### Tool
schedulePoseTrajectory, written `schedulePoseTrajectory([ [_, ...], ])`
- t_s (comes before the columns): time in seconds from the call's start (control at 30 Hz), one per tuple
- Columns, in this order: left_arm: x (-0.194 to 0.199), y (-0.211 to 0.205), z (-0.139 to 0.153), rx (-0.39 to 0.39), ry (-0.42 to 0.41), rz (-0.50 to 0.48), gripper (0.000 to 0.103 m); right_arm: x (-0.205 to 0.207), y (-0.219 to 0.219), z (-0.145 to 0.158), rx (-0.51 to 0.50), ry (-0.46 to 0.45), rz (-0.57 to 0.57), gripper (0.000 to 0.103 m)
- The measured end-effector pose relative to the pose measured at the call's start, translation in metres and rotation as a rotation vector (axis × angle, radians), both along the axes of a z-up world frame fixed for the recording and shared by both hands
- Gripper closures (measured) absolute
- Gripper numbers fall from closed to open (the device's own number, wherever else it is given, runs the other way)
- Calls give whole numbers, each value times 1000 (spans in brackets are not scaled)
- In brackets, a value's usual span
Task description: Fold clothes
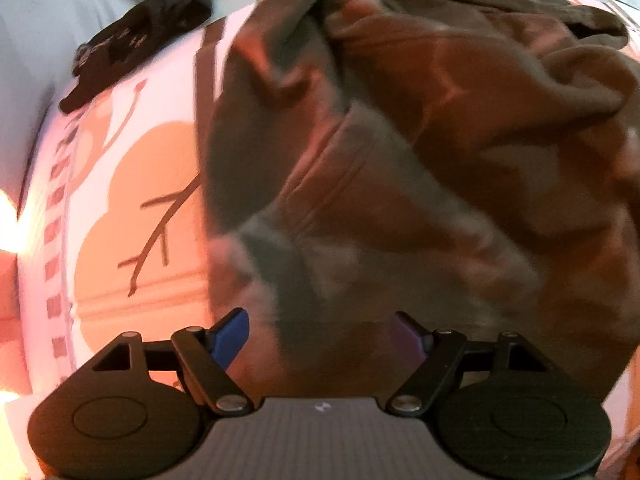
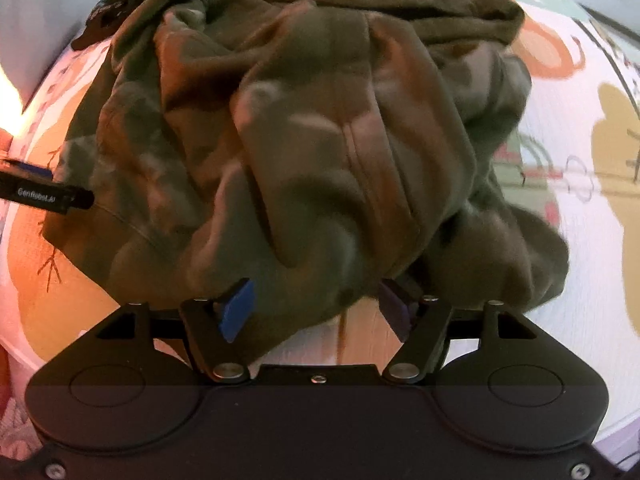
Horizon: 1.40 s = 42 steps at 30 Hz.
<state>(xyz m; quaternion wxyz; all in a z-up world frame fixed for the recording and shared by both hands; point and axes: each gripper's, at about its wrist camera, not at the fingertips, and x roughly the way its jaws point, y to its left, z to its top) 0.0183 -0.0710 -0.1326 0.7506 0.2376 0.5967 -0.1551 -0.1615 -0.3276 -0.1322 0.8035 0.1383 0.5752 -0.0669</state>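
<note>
At ten o'clock in the left wrist view a small black garment (image 1: 136,40) lies on the printed play mat (image 1: 132,208), whose orange tree shape and pink border run beside a grey wall (image 1: 36,20). The crumpled olive-brown sweatshirt (image 1: 420,152) fills the centre to three o'clock. The left gripper (image 1: 320,338) stands with fingers apart, cloth between them; the right gripper (image 2: 316,308) likewise gapes at the sweatshirt's near edge.
</note>
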Motion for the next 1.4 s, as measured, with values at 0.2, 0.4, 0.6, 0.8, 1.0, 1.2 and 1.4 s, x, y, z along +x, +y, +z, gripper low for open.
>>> schedulePoseTrajectory([
  [0.2, 4, 23, -12, -30, 32, 66, 23, -8, 2, -15, 38, -41, -78, 17],
  [0.4, 4, 33, -25, -23, 32, 82, 14, -3, 2, -33, 62, -8, -122, 16],
  [0.6, 7, 40, -36, -43, 51, 107, 10, 0, 0, -47, 99, 22, -167, 16],
  [0.8, 8, 42, -37, -88, 71, 128, 26, 4, 7, -51, 80, 1, -131, 47],
  [1.0, 5, 39, -25, -122, 88, 125, 76, 3, 13, -45, 62, -28, -92, 85],
  [1.2, -4, 34, -7, -134, 90, 102, 86, -2, 20, -27, 59, -52, -19, 93],
  [1.4, -17, 35, 5, -105, 117, 72, 86, 1, 26, -7, 41, -49, 66, 94],
])
